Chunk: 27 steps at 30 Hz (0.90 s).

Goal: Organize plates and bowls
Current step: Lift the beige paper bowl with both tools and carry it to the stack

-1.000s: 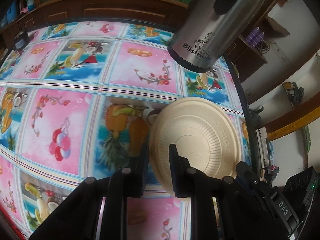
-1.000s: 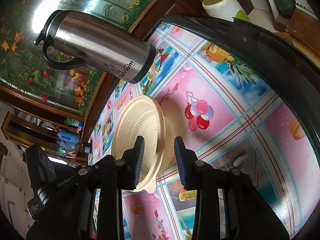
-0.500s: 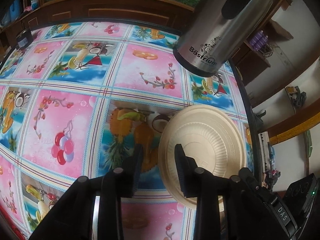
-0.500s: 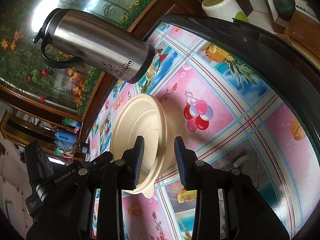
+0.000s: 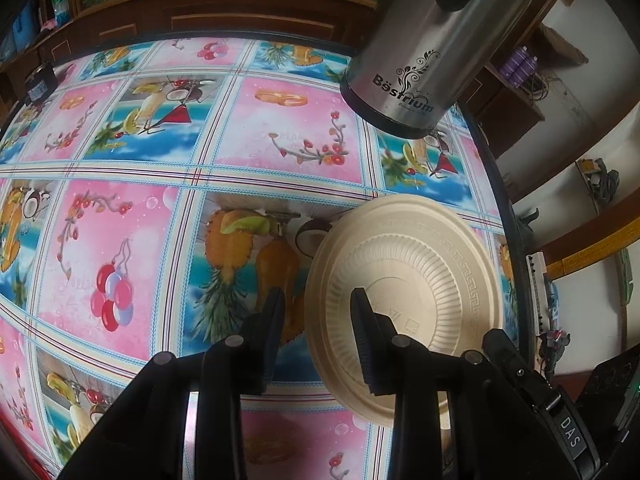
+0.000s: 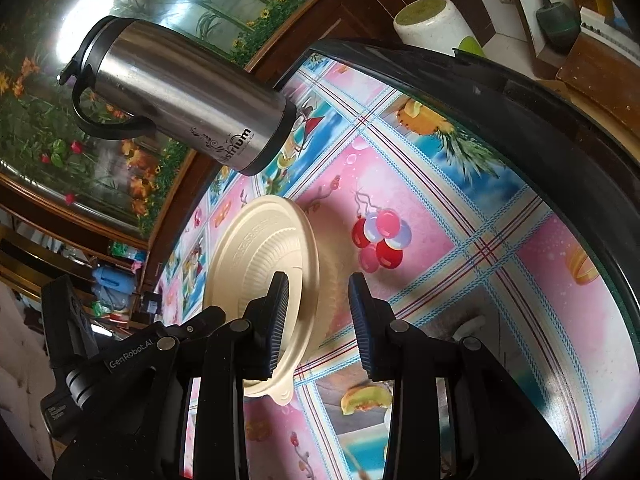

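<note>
The black two-finger left gripper is angled steeply downward, its jaws parted with nothing pressed between the pads. The black two-finger right gripper is tilted downward too, jaws likewise parted, nothing clamped.

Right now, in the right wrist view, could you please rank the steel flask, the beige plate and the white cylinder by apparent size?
1. Steel flask and beige plate: look alike in extent, and the plate is nearer, so unranked.
2. White cylinder: smallest, but farthest from the camera.
</note>
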Motion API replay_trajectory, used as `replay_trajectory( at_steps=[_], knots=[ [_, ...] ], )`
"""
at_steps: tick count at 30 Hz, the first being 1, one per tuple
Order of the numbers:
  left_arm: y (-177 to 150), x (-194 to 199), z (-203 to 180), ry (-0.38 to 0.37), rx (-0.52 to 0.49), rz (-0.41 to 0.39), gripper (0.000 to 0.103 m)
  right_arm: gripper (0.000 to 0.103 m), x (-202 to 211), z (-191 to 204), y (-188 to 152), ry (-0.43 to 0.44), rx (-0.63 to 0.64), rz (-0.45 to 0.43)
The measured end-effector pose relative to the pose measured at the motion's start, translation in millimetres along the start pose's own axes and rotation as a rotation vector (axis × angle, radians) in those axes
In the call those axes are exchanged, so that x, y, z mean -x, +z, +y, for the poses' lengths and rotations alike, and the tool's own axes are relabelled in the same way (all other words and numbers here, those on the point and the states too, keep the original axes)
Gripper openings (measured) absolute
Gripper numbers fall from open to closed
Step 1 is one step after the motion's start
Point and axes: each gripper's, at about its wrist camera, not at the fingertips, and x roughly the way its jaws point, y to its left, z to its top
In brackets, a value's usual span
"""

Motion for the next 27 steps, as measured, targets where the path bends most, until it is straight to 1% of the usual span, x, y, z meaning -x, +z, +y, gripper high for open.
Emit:
replay_trajectory(
  at_steps=[7,11,17,20,23,25,27],
  knots=[
    [-0.4,-4.1,0.4,0.015,0.001,-0.003,0.034,0.030,0.1,2.1,-2.5,-0.016,0.012,-0.007],
    [-1.4,-5.2,-0.9,0.024,-0.011,-0.007,0.034,0.030,-5.1,2.5,-3.6,-0.026,0.017,0.016],
    [-1.8,-6.3,-1.1,0.031,-0.017,-0.012,0.033,0.030,-5.9,1.1,-4.5,-0.036,0.016,0.008],
    [-2.4,-9.7,-1.7,0.044,-0.021,-0.006,0.033,0.026,-5.9,1.2,-4.6,-0.039,0.020,0.004],
    [-3.5,-12.1,-2.1,0.045,-0.027,-0.003,0.023,0.019,-5.6,1.6,-4.1,-0.040,0.021,-0.004],
    [-4.6,-12.4,-2.6,0.041,-0.034,-0.002,0.019,0.015,-6.2,0.9,-3.8,-0.024,0.017,0.000],
    [-6.3,-11.2,-4.5,0.038,-0.043,-0.006,0.013,0.012,-6.0,1.6,-4.6,-0.013,0.017,0.004]
  ],
)
